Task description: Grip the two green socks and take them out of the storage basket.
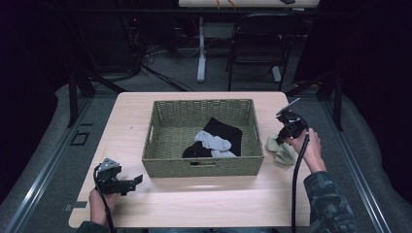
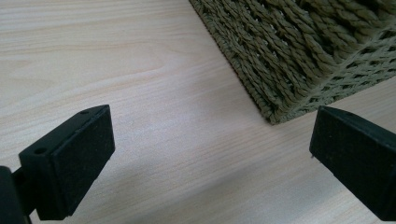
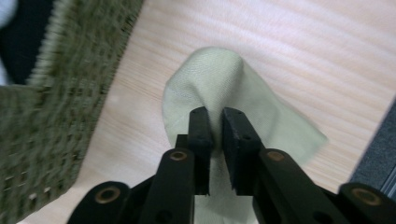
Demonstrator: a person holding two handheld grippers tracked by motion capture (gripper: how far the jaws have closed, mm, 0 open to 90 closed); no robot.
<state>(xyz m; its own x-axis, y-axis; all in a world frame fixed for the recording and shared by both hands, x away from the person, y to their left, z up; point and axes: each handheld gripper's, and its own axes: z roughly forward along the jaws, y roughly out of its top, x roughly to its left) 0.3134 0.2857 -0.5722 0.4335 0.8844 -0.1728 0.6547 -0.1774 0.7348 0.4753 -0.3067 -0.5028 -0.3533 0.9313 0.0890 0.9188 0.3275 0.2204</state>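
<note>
A pale green cloth (image 1: 282, 151) lies on the table to the right of a woven basket (image 1: 204, 167). My right gripper (image 1: 281, 137) is shut on a fold of that cloth (image 3: 219, 79), lifting it into a peak just above the table, with the basket's wall (image 3: 56, 93) to its left. Inside the basket lie a black garment (image 1: 224, 131) and a light grey one (image 1: 213, 142). My left gripper (image 1: 138, 179) rests low at the table's front left, open, its jaws wide apart over bare wood near the basket's corner (image 2: 280, 112).
The light wooden table (image 1: 204, 199) has bare room in front of the basket and to its left. Its right edge is close to the cloth. Behind the table stand a dark chair (image 1: 260, 46) and a desk leg (image 1: 201, 48).
</note>
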